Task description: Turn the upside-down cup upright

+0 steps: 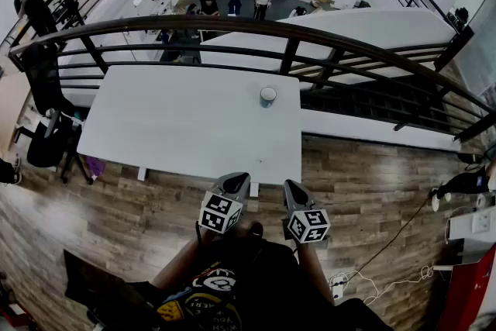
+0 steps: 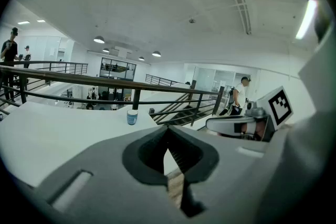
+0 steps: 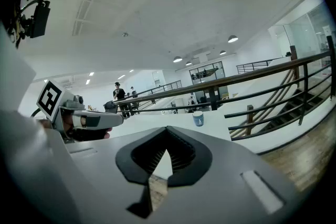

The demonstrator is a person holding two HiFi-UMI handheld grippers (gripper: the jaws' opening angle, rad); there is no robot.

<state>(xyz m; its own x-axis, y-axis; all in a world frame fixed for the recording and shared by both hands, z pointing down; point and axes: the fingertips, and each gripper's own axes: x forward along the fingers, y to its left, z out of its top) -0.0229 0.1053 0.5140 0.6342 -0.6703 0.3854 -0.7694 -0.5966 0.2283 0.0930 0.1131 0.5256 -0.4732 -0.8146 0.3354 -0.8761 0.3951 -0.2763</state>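
Cup: small blue-banded cylinder on smooth white table, far edge, well ahead of both grippers. Left gripper, right gripper: grey jaws closed, empty.

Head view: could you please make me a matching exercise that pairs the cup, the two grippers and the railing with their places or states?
Things:
1. cup
2. left gripper
3. right gripper
4. railing

Places or states:
A. shut, at the near edge of the table, right side
B. beyond the table's far edge
C. on the table, near its far right corner
D. shut, at the table's near edge, left side

Pairs: 1-C, 2-D, 3-A, 4-B
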